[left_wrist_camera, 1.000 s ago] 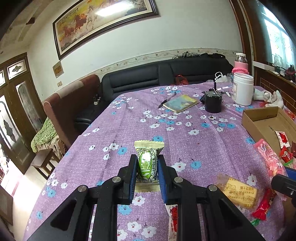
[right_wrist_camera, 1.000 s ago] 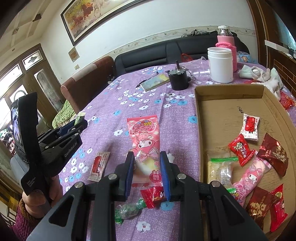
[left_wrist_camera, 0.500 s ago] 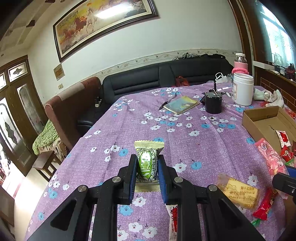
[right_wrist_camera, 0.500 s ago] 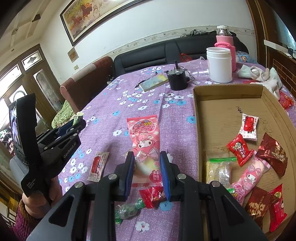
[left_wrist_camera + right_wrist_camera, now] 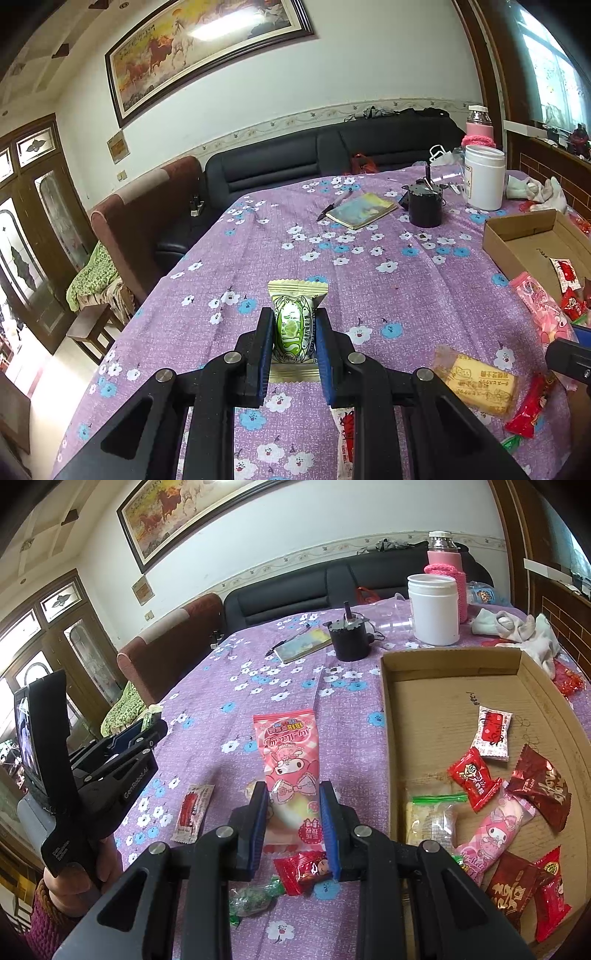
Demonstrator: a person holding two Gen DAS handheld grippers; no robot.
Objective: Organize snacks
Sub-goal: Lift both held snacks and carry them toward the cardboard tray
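Note:
My left gripper [image 5: 293, 334] is shut on a green and cream wrapped snack [image 5: 295, 317] and holds it above the purple floral tablecloth [image 5: 332, 258]. My right gripper [image 5: 293, 812] is shut on a long pink cartoon snack packet [image 5: 290, 753], lifted over the cloth just left of the cardboard box [image 5: 417, 716]. The box holds several red, pink and white wrapped snacks. The left gripper also shows in the right wrist view [image 5: 147, 727] at far left. Loose on the cloth lie a yellow biscuit pack [image 5: 476, 380], a red candy [image 5: 303, 869], a green candy [image 5: 251, 899] and a red-and-white sachet [image 5: 194, 810].
At the table's far side stand a black round motor [image 5: 349, 638], a white jar [image 5: 436, 609], a pink-sleeved bottle [image 5: 445, 565], a notebook with a pen [image 5: 362, 214] and white cloths [image 5: 517, 631]. A black sofa and a brown chair stand beyond the table.
Both grippers keep their hold. Both views shifted only slightly; the left gripper rose a little with the green snack.

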